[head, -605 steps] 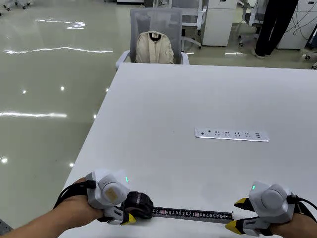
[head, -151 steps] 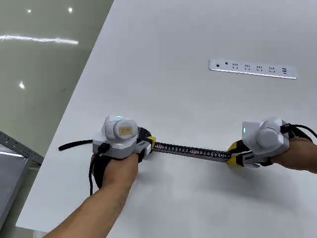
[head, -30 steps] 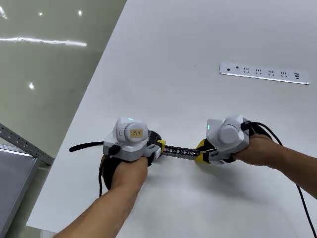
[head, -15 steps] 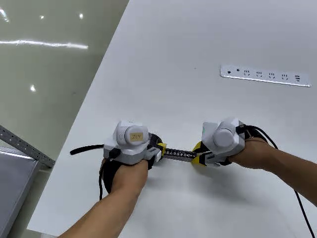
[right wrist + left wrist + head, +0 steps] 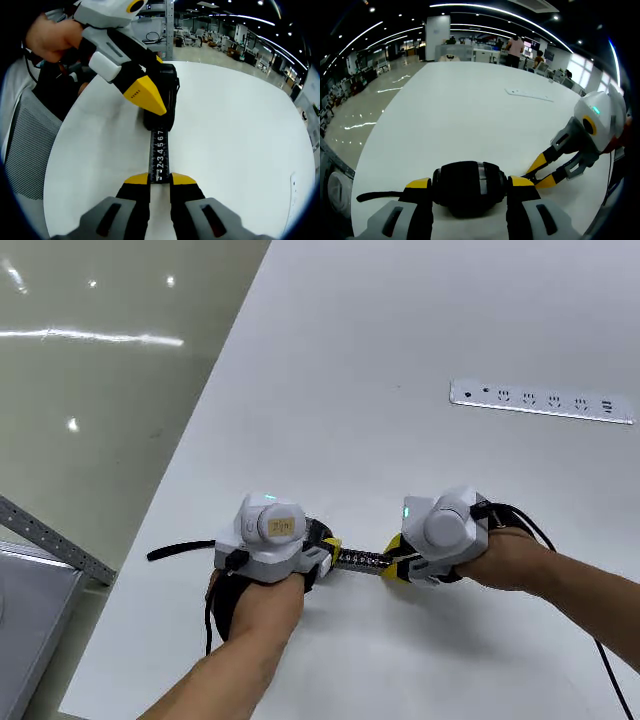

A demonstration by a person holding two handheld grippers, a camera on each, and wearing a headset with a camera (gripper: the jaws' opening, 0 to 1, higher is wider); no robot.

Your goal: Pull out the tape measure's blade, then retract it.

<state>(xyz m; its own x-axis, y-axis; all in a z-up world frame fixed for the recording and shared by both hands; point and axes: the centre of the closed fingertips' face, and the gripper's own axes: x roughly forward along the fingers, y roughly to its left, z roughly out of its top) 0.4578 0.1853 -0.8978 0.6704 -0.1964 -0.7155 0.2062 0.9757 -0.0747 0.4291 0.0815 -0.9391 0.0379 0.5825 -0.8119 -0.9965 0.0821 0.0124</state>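
Tape measure (image 5: 469,194) lies on the table (image 5: 400,360), clamped in the left hand-held gripper (image 5: 469,182). The right hand-held gripper (image 5: 160,179) is closed on the tip of the blade (image 5: 160,147). It should guide this tip straight and slowly toward the case.

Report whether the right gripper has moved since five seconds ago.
Yes. The right gripper slid left: then below the middle of the power strip, now past its left end, closer to the left gripper, with less blade between them.
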